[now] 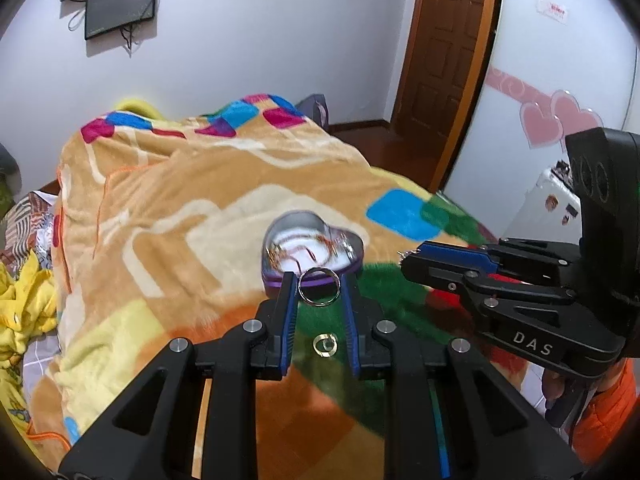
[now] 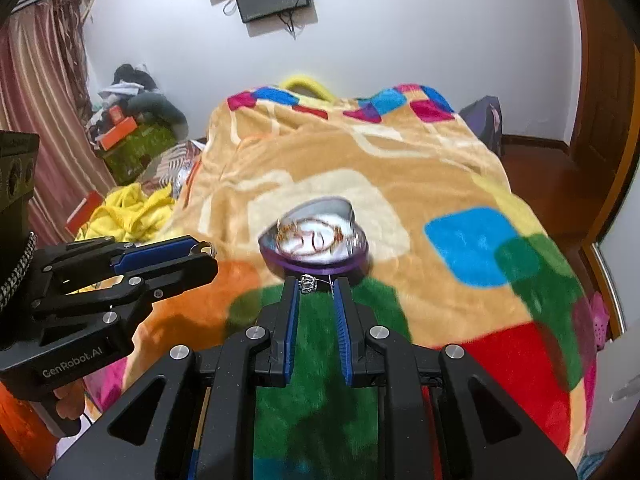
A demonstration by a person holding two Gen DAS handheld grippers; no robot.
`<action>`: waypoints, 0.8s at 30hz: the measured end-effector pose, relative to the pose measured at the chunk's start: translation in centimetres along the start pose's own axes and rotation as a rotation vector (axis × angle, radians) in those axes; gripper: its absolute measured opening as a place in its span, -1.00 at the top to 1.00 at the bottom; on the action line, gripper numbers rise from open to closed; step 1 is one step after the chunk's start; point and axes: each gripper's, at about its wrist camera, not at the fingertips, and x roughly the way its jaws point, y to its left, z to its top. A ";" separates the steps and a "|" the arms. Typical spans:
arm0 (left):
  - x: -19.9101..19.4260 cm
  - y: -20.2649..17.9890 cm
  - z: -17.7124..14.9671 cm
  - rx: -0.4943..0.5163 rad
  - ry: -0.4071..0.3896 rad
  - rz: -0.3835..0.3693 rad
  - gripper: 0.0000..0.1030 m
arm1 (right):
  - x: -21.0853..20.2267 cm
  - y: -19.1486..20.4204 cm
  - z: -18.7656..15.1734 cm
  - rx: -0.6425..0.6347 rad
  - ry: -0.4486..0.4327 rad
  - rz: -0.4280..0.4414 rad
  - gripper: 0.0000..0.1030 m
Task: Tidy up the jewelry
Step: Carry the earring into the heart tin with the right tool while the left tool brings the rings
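Note:
A purple heart-shaped tin (image 1: 316,248) lies open on the colourful blanket, with chains and beads inside; it also shows in the right wrist view (image 2: 316,240). My left gripper (image 1: 319,286) is shut on a silver ring (image 1: 319,286), held just short of the tin. A second gold ring (image 1: 325,345) lies on the blanket below it. My right gripper (image 2: 315,282) is shut on a small silver jewelry piece (image 2: 310,283), also just before the tin. Each gripper shows in the other's view, the right (image 1: 408,258) and the left (image 2: 206,248).
The blanket (image 1: 180,200) covers a bed. Yellow cloth (image 2: 128,212) and boxes (image 2: 132,140) lie at the left. A wooden door (image 1: 444,52) stands at the back right, and a white wardrobe with pink hearts (image 1: 556,120) beside it.

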 end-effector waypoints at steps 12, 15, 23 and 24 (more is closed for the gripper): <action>1.0 2.0 2.5 -0.039 -0.046 0.002 0.60 | 0.8 0.2 2.9 -0.012 -0.061 0.009 0.69; 1.5 2.4 2.9 -0.044 -0.052 0.002 0.60 | 1.2 0.2 3.4 -0.013 -0.067 0.010 0.69; 3.9 3.5 3.2 -0.079 -0.024 -0.010 0.60 | 3.0 -0.2 4.0 -0.012 -0.045 0.012 0.69; 4.2 3.6 3.2 -0.082 -0.019 -0.014 0.60 | 3.3 -0.3 3.9 -0.010 -0.038 0.013 0.69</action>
